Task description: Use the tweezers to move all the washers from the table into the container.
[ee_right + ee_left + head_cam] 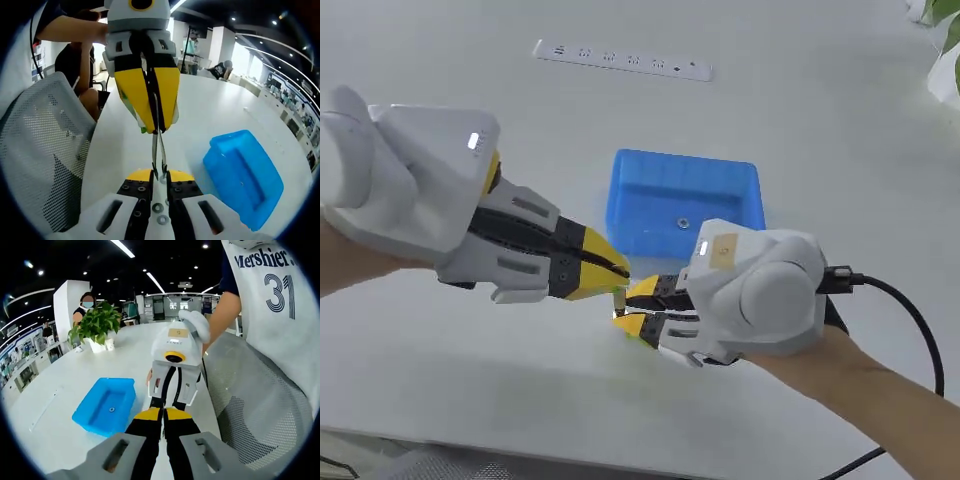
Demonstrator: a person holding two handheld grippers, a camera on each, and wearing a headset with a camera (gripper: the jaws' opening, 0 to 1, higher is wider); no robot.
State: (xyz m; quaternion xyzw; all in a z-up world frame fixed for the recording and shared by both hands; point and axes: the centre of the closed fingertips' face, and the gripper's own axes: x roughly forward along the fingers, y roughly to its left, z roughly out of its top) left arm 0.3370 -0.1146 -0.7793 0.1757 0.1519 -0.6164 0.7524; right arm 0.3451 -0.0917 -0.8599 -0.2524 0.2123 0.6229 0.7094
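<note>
We've got L tongs (618, 273) clamped on the tweezers (158, 152), tips down btw R tongs (160, 176), prob. so R can squeeze them; can't tell if R grips. Two washers (157, 207) lie on tabletop (117, 150) beneath, container (222, 150) near w/ one inside.

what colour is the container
Blue, the container shows best in the head view.

Left tongs (618, 270), held from the left, pointed right, with jaws closed on the tweezers (158, 145). Right tongs (638, 307), held from the near right, pointed left and met the left pair tip to tip, jaws slightly parted. The bare right forearm (865, 395) ran towards the near right.
</note>
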